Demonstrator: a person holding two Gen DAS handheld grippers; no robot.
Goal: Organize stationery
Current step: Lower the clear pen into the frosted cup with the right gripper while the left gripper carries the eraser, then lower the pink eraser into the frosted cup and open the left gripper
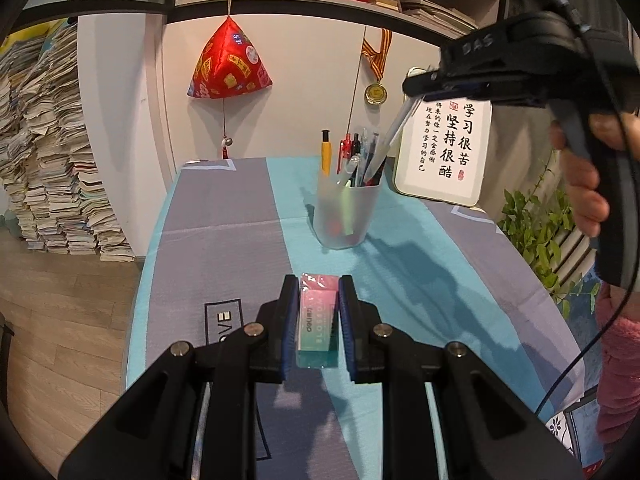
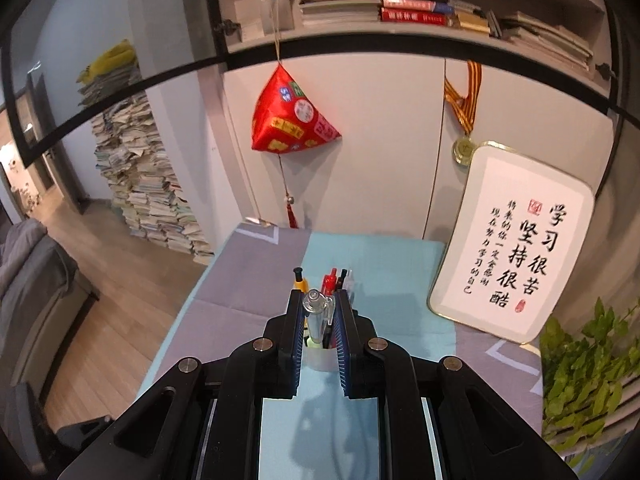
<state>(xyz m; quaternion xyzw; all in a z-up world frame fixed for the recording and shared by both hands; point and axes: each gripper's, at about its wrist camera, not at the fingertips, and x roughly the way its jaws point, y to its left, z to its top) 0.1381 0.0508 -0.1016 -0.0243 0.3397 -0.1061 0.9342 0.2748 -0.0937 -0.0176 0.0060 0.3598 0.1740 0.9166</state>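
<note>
My left gripper (image 1: pixel 319 284) is shut on a pink and green eraser (image 1: pixel 318 316), held a little above the blue and grey tablecloth (image 1: pixel 224 216). Farther back stands a frosted pen cup (image 1: pixel 344 216) holding several pens. My right gripper (image 1: pixel 416 84) hangs above the cup at the upper right, shut on a clear pen (image 1: pixel 390 140) that slants down with its tip inside the cup. In the right wrist view the pen (image 2: pixel 317 316) sits upright between the pads of the right gripper (image 2: pixel 318 296), with the cup (image 2: pixel 320 360) directly below.
A framed calligraphy board (image 1: pixel 444 152) leans on the wall behind the cup. A green plant (image 1: pixel 536 232) stands at the right edge. A red pyramid ornament (image 1: pixel 228 64) and a medal (image 1: pixel 376 94) hang on the wall. Paper stacks (image 1: pixel 52 152) fill the floor left.
</note>
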